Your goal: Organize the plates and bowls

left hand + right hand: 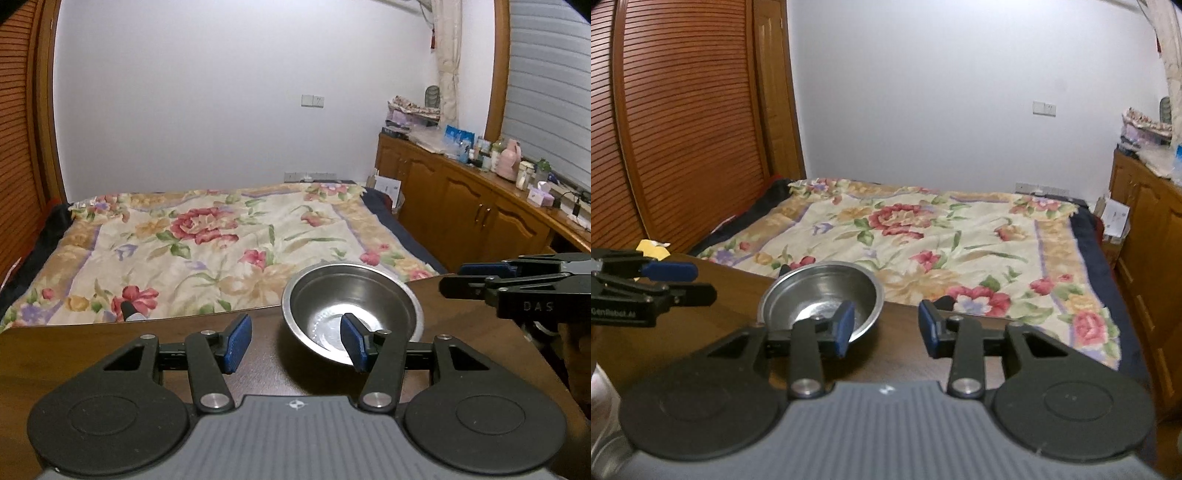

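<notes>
A steel bowl (pixel 351 306) stands upright on the dark wooden table (pixel 110 347) near its far edge; it also shows in the right wrist view (pixel 822 295). My left gripper (pixel 295 341) is open and empty, just short of the bowl's left side; its right fingertip (pixel 351 343) overlaps the bowl's near rim in view. My right gripper (pixel 886 326) is open and empty, to the right of the bowl, its left fingertip (pixel 845 326) in front of the rim. Each gripper shows in the other's view, the right one (pixel 480 280) and the left one (pixel 679 284).
Beyond the table's far edge lies a bed with a floral quilt (pixel 221 240). A wooden cabinet (pixel 461 199) with bottles and boxes runs along the right. A slatted wooden door (pixel 683 118) is at the left. A yellow item (pixel 653 249) lies at the table's far left.
</notes>
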A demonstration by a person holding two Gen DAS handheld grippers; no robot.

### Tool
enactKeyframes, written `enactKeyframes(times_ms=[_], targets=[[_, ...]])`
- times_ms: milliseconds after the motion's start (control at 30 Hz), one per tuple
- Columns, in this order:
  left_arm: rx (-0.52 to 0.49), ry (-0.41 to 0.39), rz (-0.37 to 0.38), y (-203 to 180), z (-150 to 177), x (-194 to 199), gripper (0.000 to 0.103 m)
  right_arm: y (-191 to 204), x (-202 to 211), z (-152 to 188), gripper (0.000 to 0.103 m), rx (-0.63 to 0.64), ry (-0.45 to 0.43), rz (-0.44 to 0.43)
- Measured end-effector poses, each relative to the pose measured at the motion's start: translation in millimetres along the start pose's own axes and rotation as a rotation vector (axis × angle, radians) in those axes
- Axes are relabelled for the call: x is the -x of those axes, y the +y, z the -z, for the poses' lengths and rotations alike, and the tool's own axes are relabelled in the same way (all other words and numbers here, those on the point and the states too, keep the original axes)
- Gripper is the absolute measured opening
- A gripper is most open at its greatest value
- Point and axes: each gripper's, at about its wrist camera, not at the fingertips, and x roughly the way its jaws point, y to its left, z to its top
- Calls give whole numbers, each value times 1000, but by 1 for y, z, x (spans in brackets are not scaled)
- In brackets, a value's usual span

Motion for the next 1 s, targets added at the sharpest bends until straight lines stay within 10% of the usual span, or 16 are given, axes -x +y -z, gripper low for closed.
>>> enactKeyframes(times_ms=[1000], targets=[[24, 82, 19, 8, 1, -59, 50, 0, -65, 5, 40, -95, 99, -89]])
